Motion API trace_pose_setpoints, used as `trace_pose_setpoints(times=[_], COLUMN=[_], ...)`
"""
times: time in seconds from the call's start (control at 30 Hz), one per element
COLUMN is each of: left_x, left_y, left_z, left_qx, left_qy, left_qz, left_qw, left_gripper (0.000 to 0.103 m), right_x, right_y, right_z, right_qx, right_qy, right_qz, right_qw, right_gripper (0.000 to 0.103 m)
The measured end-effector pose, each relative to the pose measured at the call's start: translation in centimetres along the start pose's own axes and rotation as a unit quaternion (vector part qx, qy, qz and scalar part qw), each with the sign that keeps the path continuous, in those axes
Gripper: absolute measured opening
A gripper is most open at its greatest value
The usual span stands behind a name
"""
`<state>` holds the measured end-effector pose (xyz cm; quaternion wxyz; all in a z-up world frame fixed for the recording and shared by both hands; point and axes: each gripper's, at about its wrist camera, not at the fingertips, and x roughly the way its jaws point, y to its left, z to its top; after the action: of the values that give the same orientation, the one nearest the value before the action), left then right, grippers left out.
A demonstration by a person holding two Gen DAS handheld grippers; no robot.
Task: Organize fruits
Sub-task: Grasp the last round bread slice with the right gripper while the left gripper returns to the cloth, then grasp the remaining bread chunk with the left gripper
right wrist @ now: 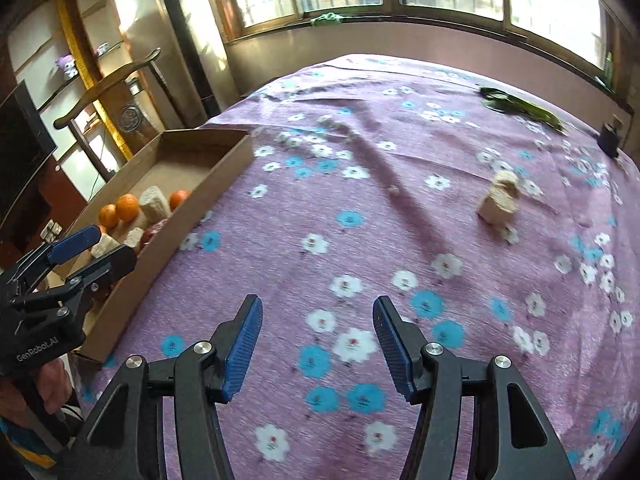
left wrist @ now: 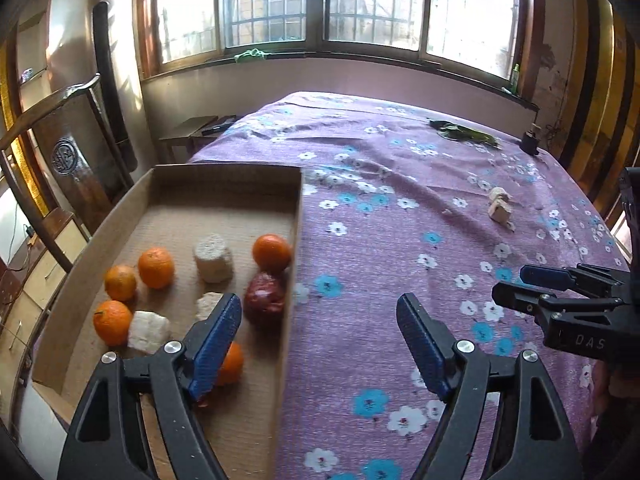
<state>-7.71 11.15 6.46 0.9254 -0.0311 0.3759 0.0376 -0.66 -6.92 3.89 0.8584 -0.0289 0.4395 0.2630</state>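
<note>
Right wrist view | both grippers (right wrist: 318, 344) apart, empty | chunks (right wrist: 500, 200) on cloth judged light, crumbly; flat sides to be pinched

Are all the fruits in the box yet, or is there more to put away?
Mostly done: the cardboard box already holds oranges, a dark red fruit and pale chunks. In hand: nothing, since the left tool and right tool are both open and empty. Left: pale chunks sit out on the flowered cloth, and something green lies at the far edge.
</note>
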Motion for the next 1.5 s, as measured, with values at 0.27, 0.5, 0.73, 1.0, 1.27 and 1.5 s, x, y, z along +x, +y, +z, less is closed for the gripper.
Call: trace_pose_setpoints(times=[0.27, 0.5, 0.73, 1.0, 1.27, 1.5], left_x=[2.7, 4.1, 5.7, 7.4, 11.2, 16.3], left_y=[-5.1, -7.3, -8.1, -9.9, -15.4, -20.3], left_z=[2.1, 4.2, 5.2, 6.5, 10.3, 12.7], left_qx=[0.027, 0.043, 0.044, 0.030, 0.038, 0.059], left_qy=[0.021, 0.019, 0.029, 0.050, 0.069, 0.106], left_qz=[-0.041, -0.050, -0.048, -0.068, -0.099, -0.131], left_qw=[0.9986, 0.9976, 0.9974, 0.9960, 0.9920, 0.9839], left_gripper=[0.079, 0.079, 0.079, 0.079, 0.079, 0.079], right_x=[-0.8, 1.8, 5.9, 4.0, -0.6, -1.0], right_y=[-8.2, -11.9, -13.5, -12.9, -14.6, -15.8], right_z=[0.7, 4.2, 6.8, 5.5, 2.3, 1.5], right_qx=[0.070, 0.097, 0.106, 0.071, 0.108, 0.129], right_qy=[-0.025, -0.034, -0.031, -0.014, -0.043, -0.051], right_qz=[-0.060, -0.071, -0.074, -0.089, -0.091, -0.061], right_qw=[0.995, 0.992, 0.991, 0.993, 0.989, 0.988], right_gripper=[0.062, 0.062, 0.057, 0.036, 0.036, 0.036])
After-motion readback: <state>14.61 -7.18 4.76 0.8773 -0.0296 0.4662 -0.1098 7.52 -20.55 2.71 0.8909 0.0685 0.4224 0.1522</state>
